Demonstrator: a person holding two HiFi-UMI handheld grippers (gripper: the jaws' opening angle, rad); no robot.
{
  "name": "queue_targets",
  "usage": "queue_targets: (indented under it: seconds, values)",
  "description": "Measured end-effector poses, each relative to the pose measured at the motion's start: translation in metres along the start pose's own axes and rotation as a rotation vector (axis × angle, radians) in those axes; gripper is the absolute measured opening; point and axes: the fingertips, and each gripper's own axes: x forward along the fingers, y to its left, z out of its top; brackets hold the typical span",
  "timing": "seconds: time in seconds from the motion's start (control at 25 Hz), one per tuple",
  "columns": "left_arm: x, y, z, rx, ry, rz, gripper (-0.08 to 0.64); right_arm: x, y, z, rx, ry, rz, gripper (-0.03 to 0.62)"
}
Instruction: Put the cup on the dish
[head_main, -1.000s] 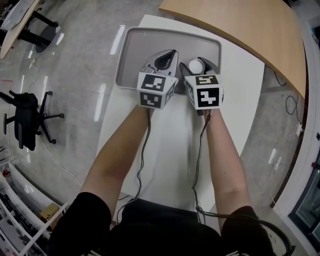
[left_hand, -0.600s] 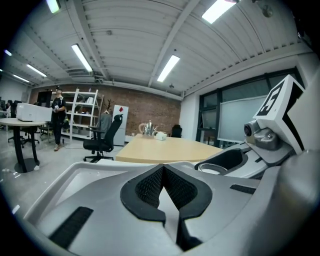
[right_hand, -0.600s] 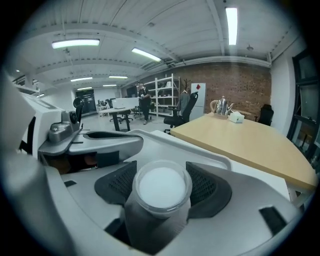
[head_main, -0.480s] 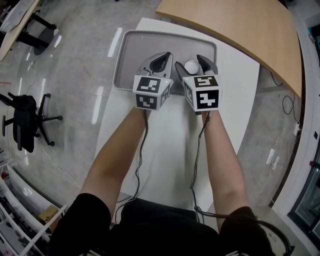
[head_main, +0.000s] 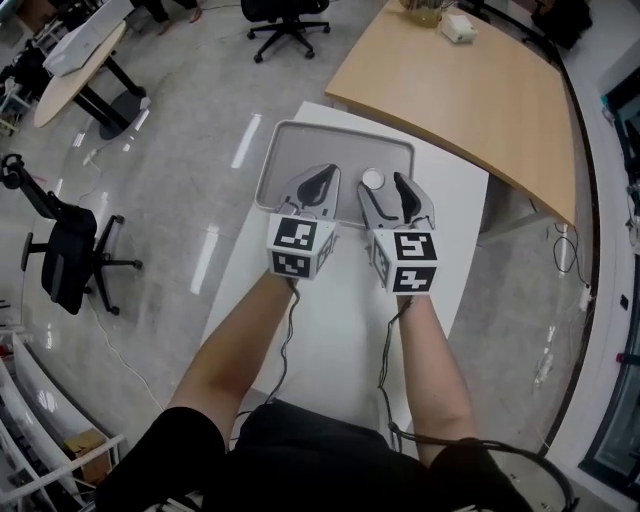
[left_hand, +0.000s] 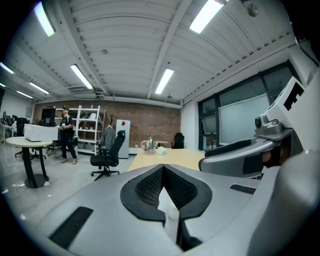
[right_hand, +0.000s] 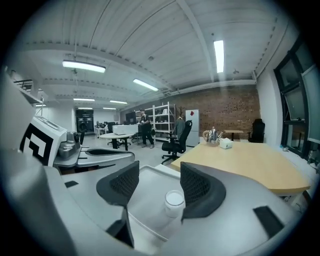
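A small white cup (head_main: 372, 180) stands upright in a grey tray (head_main: 290, 150) at the far end of the white table (head_main: 340, 320). My right gripper (head_main: 383, 188) is open at the tray's near edge. In the right gripper view the cup (right_hand: 174, 202) stands on the tray (right_hand: 145, 200) just ahead of the right gripper (right_hand: 159, 175), close to its right-hand jaw, apart from both. My left gripper (head_main: 321, 181) hovers beside it to the left; in the left gripper view the left gripper (left_hand: 162, 169) has its pads meeting, with nothing between them.
A curved wooden table (head_main: 480, 90) stands right behind the white one, with a teapot and a white box (right_hand: 226, 143) on it. Office chairs (head_main: 70, 260) and a round table (head_main: 80, 55) stand on the floor to the left. The white table drops off on both sides.
The head camera has drawn back and shows more of the room. Both grippers have stayed at the tray's near edge; the cup now sits nearer the right gripper's fingertips.
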Motion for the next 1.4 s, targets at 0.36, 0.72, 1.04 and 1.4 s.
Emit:
queue_targets:
  seconds: [0.36, 0.72, 1.04, 1.4]
  values:
    - [-0.116, -0.08, 0.105, 0.016, -0.107, 0.035, 0.0, -0.145, 0.023, 0.09, 0.008, -0.173, -0.088, 0.032]
    - [-0.222, -0.145, 0.154, 0.022, -0.166, 0.073, 0.0, -0.26, 0.062, 0.12, 0.01, -0.239, -0.074, 0.014]
    - [-0.266, -0.194, 0.146, 0.036, -0.163, 0.032, 0.002, -0.325, 0.081, 0.117, 0.008, -0.287, -0.057, 0.012]
    - [-0.293, -0.218, 0.147, 0.054, -0.181, 0.01, 0.002, -0.348, 0.11, 0.118, -0.009, -0.3, -0.005, 0.012]
